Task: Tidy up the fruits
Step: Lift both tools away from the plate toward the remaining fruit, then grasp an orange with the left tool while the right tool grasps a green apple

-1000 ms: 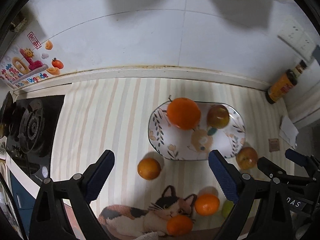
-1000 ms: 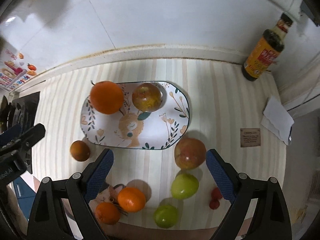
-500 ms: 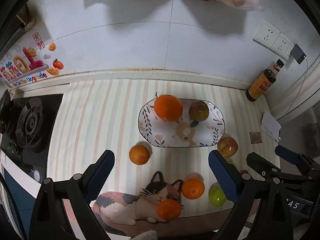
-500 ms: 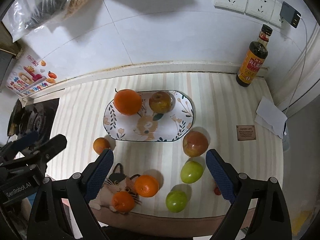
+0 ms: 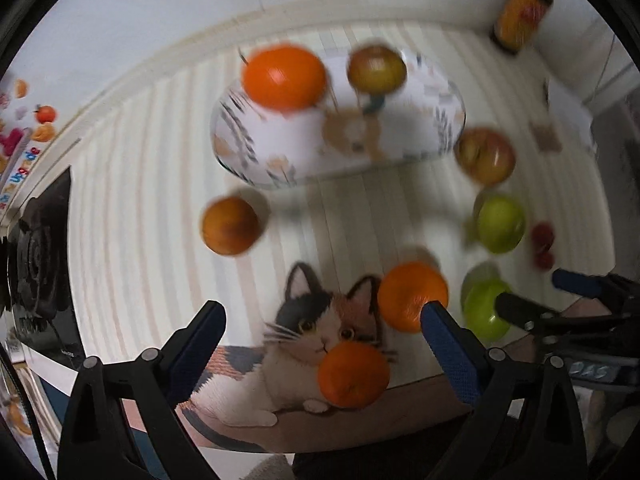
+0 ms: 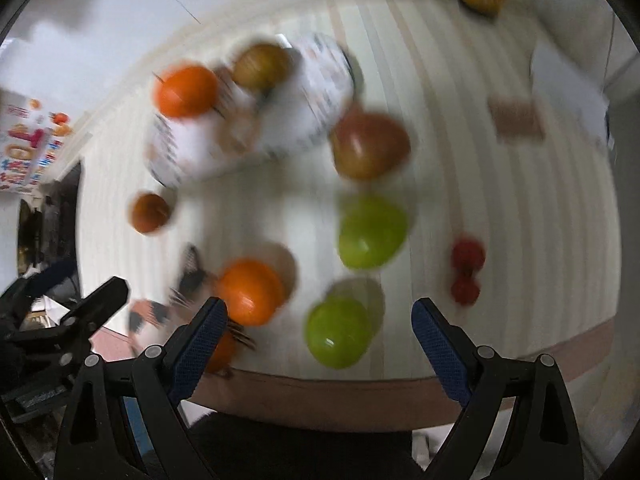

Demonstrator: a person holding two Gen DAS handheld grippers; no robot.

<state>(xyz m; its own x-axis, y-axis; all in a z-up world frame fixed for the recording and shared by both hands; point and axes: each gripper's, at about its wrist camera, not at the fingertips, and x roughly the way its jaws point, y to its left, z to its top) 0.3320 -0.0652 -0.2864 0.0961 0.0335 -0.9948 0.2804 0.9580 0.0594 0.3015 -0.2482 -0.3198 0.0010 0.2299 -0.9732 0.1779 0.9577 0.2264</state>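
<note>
Both views are motion-blurred. A patterned plate (image 5: 400, 148) holds a large orange (image 5: 284, 76) and a brownish apple (image 5: 376, 68). Loose on the striped counter lie a red-yellow apple (image 5: 486, 156), two green apples (image 5: 500, 222) (image 5: 484, 312), three oranges (image 5: 230, 226) (image 5: 412, 296) (image 5: 354, 374) and small red fruits (image 5: 542, 236). My left gripper (image 5: 320, 312) is open above the cat picture, over the nearest orange. My right gripper (image 6: 318, 308) is open, hanging over the near green apple (image 6: 338, 332), apart from it. Neither holds anything.
A sauce bottle (image 5: 522, 8) stands at the back right by the wall. A black stove (image 5: 40, 256) borders the counter on the left. White paper (image 6: 568, 80) and a small brown card (image 6: 516, 120) lie at the right. The counter's front edge (image 6: 360, 380) runs just below the fruit.
Both grippers have dropped toward the counter, so the fruit looms larger and blurred. The left view has shifted right. Both pairs of jaws still stand wide, and no fruit has moved.
</note>
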